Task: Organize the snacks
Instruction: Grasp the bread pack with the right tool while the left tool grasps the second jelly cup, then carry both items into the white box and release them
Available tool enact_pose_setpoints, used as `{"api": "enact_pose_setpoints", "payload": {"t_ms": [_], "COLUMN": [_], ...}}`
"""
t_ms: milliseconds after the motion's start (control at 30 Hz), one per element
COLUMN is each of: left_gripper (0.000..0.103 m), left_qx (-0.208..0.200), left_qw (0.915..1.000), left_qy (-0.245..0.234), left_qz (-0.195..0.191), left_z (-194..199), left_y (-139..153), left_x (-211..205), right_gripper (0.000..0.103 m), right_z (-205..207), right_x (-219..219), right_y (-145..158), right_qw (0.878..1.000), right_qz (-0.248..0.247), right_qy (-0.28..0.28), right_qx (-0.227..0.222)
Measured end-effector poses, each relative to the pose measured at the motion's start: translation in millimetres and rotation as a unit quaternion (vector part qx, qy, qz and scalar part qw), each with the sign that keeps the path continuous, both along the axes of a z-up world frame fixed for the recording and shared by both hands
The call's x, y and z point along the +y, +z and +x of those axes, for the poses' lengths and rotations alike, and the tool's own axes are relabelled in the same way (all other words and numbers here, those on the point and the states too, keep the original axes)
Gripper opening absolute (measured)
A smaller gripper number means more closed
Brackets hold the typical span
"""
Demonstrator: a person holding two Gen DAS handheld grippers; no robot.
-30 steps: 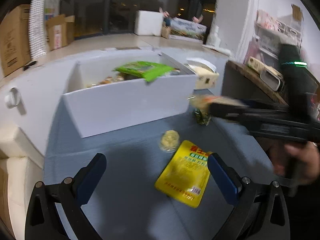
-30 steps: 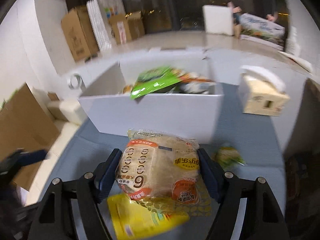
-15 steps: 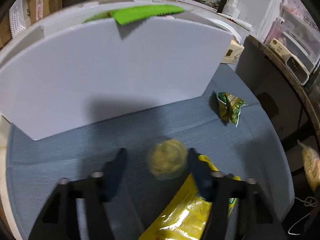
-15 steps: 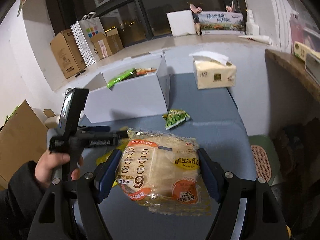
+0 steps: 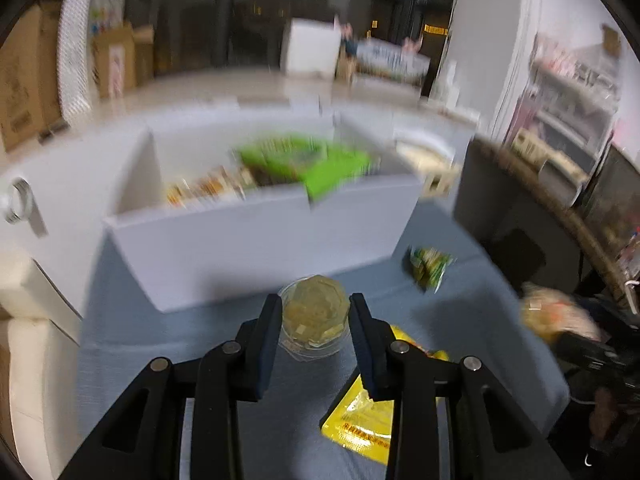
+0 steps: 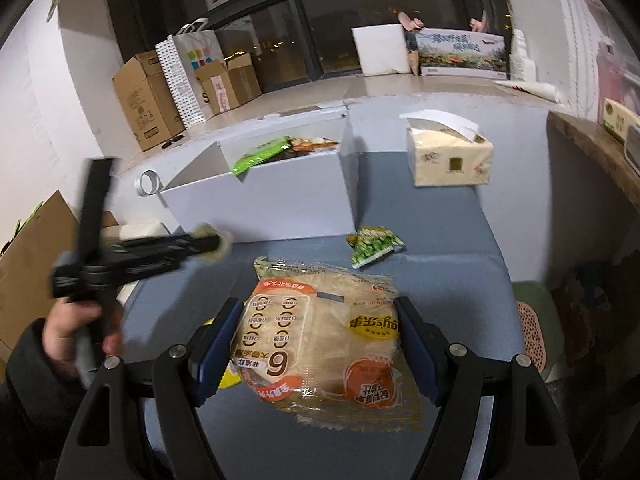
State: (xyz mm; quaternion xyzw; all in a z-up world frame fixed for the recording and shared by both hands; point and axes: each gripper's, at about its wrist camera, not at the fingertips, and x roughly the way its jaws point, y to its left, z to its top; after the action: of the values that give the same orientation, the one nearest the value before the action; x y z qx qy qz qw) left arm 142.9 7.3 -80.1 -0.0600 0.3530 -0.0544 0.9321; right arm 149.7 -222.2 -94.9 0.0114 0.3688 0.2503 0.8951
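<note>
1. A small round clear-wrapped snack (image 5: pixel 314 316) is clamped between the pads of the left gripper (image 5: pixel 316 320), just above the blue tablecloth (image 5: pixel 168 344).
2. A large noodle packet (image 6: pixel 320 336) is gripped in the right gripper (image 6: pixel 316 344).
3. A yellow pouch (image 5: pixel 360 420) is seen lying under the left gripper.
4. A small green packet (image 6: pixel 374 246) is seen lying beside the white box (image 6: pixel 260 204).
5. Green and orange snack bags are held in the box; a tissue box (image 6: pixel 448 158) is set well apart.
</note>
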Motion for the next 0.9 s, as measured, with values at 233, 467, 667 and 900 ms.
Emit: {"api": "enact_pose_setpoints", "payload": {"t_ms": [233, 467, 667, 900], "left_gripper": [0.038, 0.038, 0.05, 0.103], "left_qx": [-0.076, -0.066, -0.03, -0.016], "left_qw": [0.9967, 0.9961, 0.996, 0.9958], "left_qy": [0.029, 0.054, 0.075, 0.084], "left_qz": [0.009, 0.02, 0.037, 0.033], "left_z": [-2, 76, 137, 141], "left_y": [78, 89, 61, 45], "left_x": [44, 81, 88, 97], "right_gripper": [0.079, 0.079, 0.08, 0.103], "right_z": [19, 119, 206, 245], "right_x": [39, 84, 115, 125], "right_y": [36, 74, 73, 55], "right_qw": [0.998, 0.998, 0.999, 0.999], "right_qz": [-0.008, 0.025, 0.022, 0.042], "right_qy": [0.035, 0.031, 0.014, 0.016], "right_qx": [-0.057, -0.056, -0.033, 0.018]}}
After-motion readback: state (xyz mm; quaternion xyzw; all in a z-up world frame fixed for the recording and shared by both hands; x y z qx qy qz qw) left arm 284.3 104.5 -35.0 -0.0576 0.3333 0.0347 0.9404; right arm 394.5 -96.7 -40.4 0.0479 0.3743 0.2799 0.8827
